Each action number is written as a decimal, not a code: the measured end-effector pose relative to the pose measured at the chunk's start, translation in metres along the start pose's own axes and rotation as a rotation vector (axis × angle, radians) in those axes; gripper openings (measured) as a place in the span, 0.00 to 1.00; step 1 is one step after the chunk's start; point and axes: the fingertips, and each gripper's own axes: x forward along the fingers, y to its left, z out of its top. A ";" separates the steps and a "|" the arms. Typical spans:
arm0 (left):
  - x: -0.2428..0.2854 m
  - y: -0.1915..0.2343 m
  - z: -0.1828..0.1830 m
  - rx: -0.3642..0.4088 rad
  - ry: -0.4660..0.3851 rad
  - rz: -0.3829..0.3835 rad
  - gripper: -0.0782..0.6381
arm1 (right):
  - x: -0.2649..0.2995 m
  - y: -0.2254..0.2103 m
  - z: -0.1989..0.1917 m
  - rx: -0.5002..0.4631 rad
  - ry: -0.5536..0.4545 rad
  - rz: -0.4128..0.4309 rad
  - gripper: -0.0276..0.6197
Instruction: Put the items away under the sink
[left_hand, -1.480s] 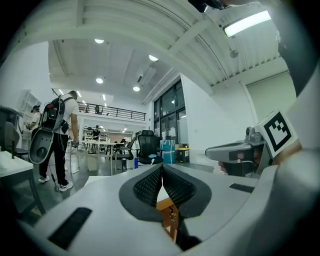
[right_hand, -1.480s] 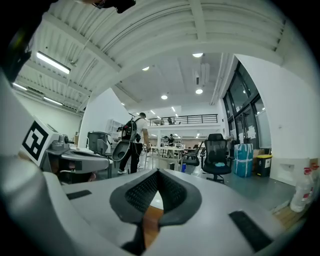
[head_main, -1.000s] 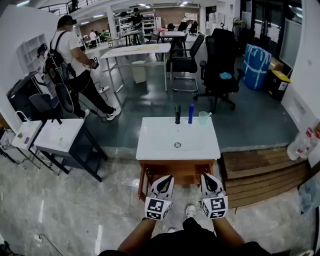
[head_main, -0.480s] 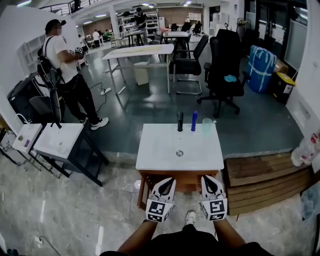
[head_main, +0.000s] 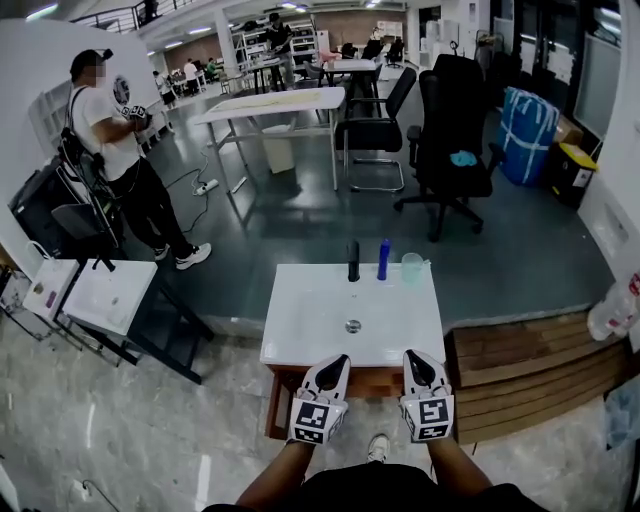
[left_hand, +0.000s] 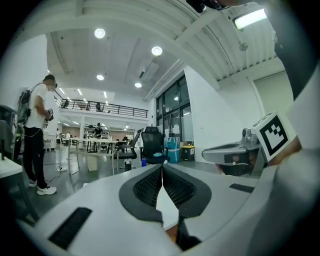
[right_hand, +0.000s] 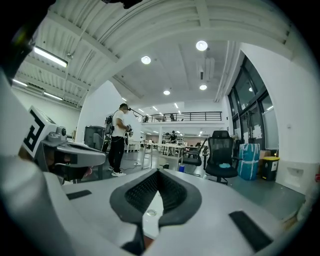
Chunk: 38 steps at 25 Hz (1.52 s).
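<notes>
**Head view: left gripper (head_main: 338, 360) and right gripper (head_main: 412, 356) at the near edge of the sink (head_main: 300, 335)**

A blue bottle (head_main: 383, 258), a cup (head_main: 411, 267) and a black tap (head_main: 353, 260) are seen along the far rim. Left gripper view: its fingers (left_hand: 147, 187) are pressed together. Right gripper view: its fingers (right_hand: 142, 192) likewise.

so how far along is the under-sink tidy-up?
Done: nothing visible. The blue bottle and the clear cup stand at the back edge of the sink. In hand: nothing; the left gripper and the right gripper are both shut and empty, near the sink's front edge. Left: picking up both items and stowing them in the wooden cabinet below; its inside isn't visible from here.
</notes>
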 end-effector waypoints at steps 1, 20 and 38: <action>0.007 0.001 0.000 0.002 0.002 0.001 0.14 | 0.005 -0.006 -0.001 0.004 0.002 -0.002 0.07; 0.098 0.004 0.003 0.004 0.018 0.039 0.14 | 0.054 -0.084 -0.013 0.052 0.008 0.034 0.07; 0.156 0.045 -0.011 -0.012 0.057 0.058 0.14 | 0.121 -0.104 -0.034 0.035 0.056 0.074 0.07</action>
